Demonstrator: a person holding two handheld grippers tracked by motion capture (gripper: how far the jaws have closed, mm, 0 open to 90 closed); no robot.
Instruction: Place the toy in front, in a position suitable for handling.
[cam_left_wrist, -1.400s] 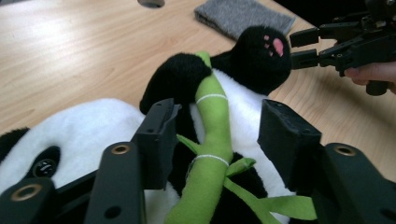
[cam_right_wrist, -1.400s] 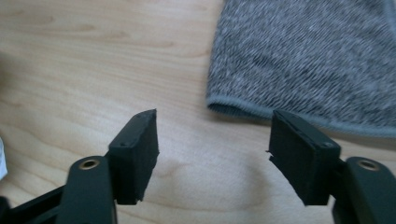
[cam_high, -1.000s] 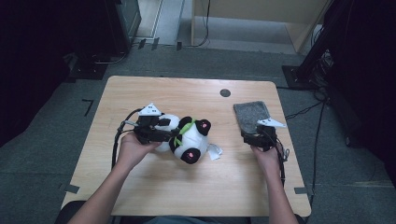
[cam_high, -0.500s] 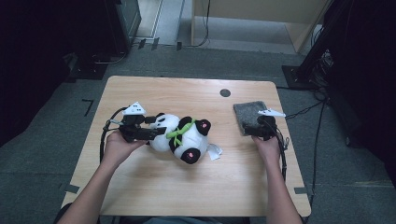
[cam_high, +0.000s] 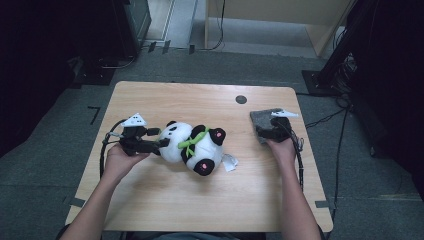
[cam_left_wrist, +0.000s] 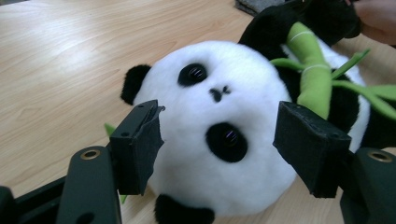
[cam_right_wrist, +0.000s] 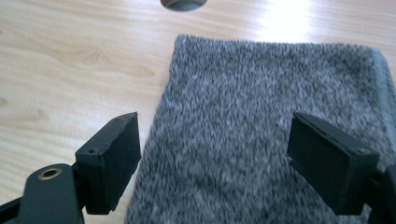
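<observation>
- Left gripper (cam_high: 161, 144) sits at the table's left side, its jaws level and aimed right at the plush panda (cam_high: 196, 147), which lies just beside the tips.
- Seen in the left gripper view, that panda's white head (cam_left_wrist: 219, 126) stands between the two black pads (cam_left_wrist: 140, 144); the pads stand apart with a sliver of gap on each side, so nothing is clamped. The jaws have just been opening, with the head between them.
- Lying on its side near the middle of the wooden table (cam_high: 200, 95), the panda has its long axis running left to right and a little toward the near edge, head at the left, feet at the right, a green bamboo sprig (cam_high: 192, 141) across its body.
- Any grab on the toy falls to the left hand, which is far nearer; the head is the end facing it.
- Right gripper (cam_high: 270, 131) hovers at the right side over a grey knitted cloth (cam_high: 260, 119), well apart from the panda.
- Its jaws are apart and have just been opening; the grey weave (cam_right_wrist: 261, 126) lies beneath them, and I cannot tell whether the pads touch it.
</observation>
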